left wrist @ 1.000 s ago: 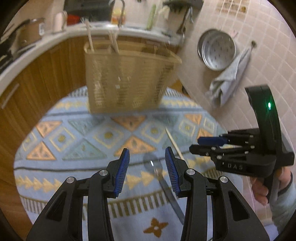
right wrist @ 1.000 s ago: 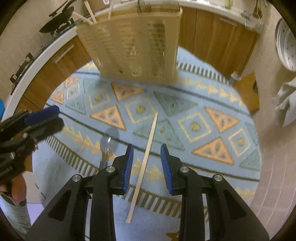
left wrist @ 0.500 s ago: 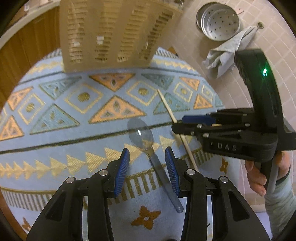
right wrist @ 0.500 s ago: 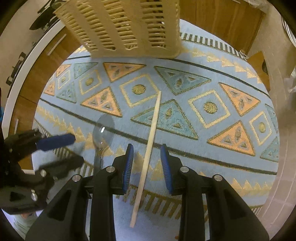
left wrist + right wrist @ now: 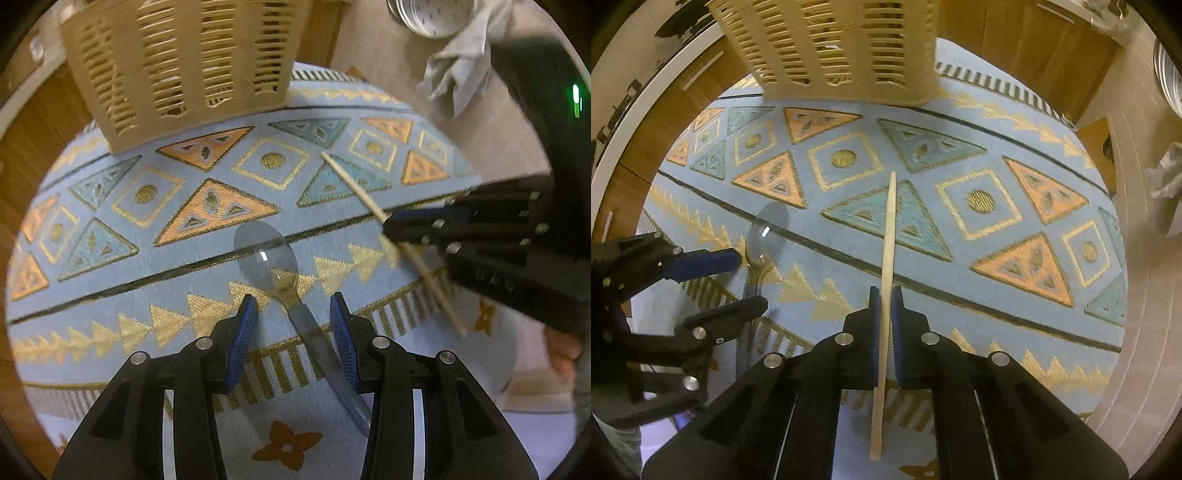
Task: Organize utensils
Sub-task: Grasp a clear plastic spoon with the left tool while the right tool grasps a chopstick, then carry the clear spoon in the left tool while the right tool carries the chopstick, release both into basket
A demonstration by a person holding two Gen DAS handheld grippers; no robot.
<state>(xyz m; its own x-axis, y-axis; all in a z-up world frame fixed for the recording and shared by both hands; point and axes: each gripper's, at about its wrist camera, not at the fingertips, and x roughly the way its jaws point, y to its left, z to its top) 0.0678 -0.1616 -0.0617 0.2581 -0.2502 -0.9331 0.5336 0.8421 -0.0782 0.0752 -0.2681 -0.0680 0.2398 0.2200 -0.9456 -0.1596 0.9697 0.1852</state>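
Two utensils lie on the rug [image 5: 979,122] near the slatted basket [image 5: 842,48]: a light, stiff chopstick [image 5: 888,236], clamped mid-length by the right gripper [image 5: 885,295], and a smooth, probably slippery spoon [image 5: 269,254], its thin handle between the left gripper [image 5: 293,314]'s unclenched jaws.

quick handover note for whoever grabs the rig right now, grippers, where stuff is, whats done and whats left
Right gripper: shut on the wooden chopstick, which lies on the rug.
Left gripper: open, its jaws either side of the clear spoon handle, not gripping.
Slotted basket stands at the rug's far edge.
Done: chopstick gripped. Whatever is already in the basket is hidden.
Left: close on the spoon, lift both, probably drop them into the basket.
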